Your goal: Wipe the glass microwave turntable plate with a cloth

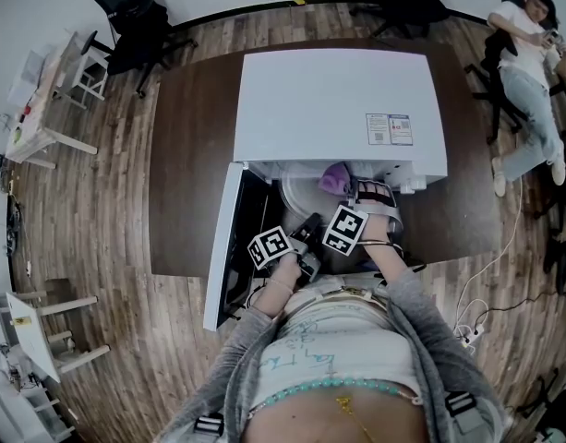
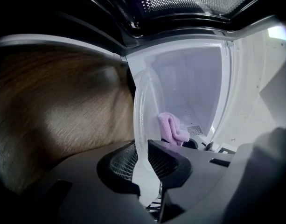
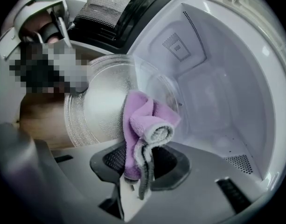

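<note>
The glass turntable plate stands on edge at the mouth of the microwave, with my left gripper shut on its rim. In the right gripper view the plate shows its ribbed round face, tilted upright. My right gripper is shut on a folded purple cloth, which rests against the plate's face near its right edge. The left gripper view shows the cloth behind the plate. In the head view both grippers reach into the oven opening, the left gripper beside the right gripper, cloth ahead of them.
The white microwave sits on a dark brown table, its door swung open to the left. Its white cavity lies behind the plate. Office chairs and a seated person are beyond the table.
</note>
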### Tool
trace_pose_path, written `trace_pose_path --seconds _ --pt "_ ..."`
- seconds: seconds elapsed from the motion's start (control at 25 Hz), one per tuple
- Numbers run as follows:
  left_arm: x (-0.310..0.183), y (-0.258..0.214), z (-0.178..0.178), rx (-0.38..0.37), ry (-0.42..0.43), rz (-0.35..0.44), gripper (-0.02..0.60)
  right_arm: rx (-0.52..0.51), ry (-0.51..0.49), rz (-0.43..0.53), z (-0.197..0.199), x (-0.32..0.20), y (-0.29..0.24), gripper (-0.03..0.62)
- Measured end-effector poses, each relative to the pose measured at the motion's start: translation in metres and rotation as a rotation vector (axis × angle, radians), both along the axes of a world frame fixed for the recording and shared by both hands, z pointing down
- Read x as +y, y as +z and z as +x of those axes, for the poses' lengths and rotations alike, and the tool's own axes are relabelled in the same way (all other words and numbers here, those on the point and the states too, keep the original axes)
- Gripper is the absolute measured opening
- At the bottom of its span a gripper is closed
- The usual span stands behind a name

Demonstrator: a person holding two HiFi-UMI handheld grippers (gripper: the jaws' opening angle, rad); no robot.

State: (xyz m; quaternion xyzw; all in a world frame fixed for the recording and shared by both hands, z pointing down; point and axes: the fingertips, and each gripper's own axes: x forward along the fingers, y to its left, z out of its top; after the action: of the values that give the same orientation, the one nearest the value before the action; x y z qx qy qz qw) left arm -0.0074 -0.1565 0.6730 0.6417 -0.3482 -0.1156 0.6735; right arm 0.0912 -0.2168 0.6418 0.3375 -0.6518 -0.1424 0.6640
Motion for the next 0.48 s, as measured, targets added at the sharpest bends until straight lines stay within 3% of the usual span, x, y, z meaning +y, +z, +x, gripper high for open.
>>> trace_pose_path --seconds 0.48 --pt "0.002 0.005 0.002 -0.020 -0.011 -0.009 0.066 -0.014 -0.061 -0.051 -0.014 0.031 0.008 0.124"
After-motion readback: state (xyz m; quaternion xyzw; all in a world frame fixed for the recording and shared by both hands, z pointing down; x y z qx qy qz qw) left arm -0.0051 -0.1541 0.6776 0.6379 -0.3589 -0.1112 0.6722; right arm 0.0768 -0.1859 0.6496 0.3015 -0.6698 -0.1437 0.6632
